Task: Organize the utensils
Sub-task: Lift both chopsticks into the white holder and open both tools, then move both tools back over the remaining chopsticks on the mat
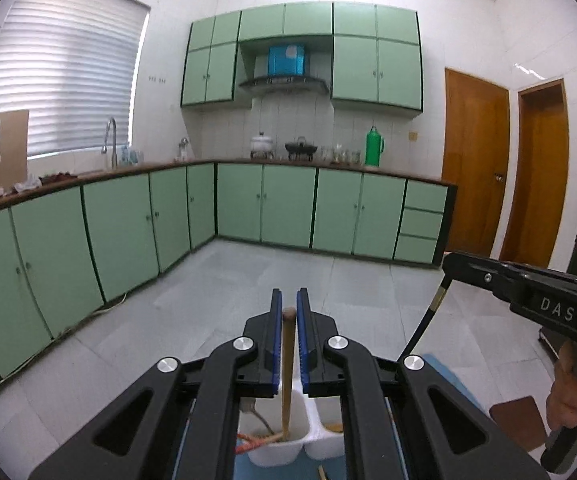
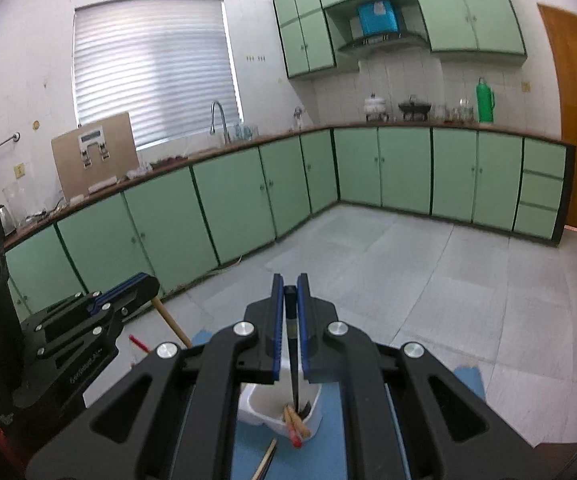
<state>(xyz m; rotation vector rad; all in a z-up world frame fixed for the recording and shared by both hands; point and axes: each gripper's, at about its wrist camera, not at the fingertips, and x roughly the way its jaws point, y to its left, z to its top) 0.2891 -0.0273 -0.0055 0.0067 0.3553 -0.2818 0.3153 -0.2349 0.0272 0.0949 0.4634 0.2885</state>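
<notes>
In the left wrist view my left gripper (image 1: 288, 294) is shut on a wooden utensil handle (image 1: 287, 360). The handle runs down into the left compartment of a white divided holder (image 1: 312, 412), which also holds other utensils. My right gripper (image 1: 450, 266) shows at the right, gripping a black handle with a gold band (image 1: 428, 312). In the right wrist view my right gripper (image 2: 289, 280) is shut on that black utensil (image 2: 294, 372), whose lower end stands in the white holder (image 2: 256, 404) beside red-tipped chopsticks (image 2: 294, 428). The left gripper (image 2: 152, 284) with its wooden handle (image 2: 172, 324) is at the left.
The holder stands on a blue mat (image 2: 328, 432) with a loose chopstick (image 2: 266, 458) lying on it. A brown flat piece (image 1: 520, 420) lies at the right under a hand. Green kitchen cabinets (image 1: 280, 208) and a tiled floor lie beyond.
</notes>
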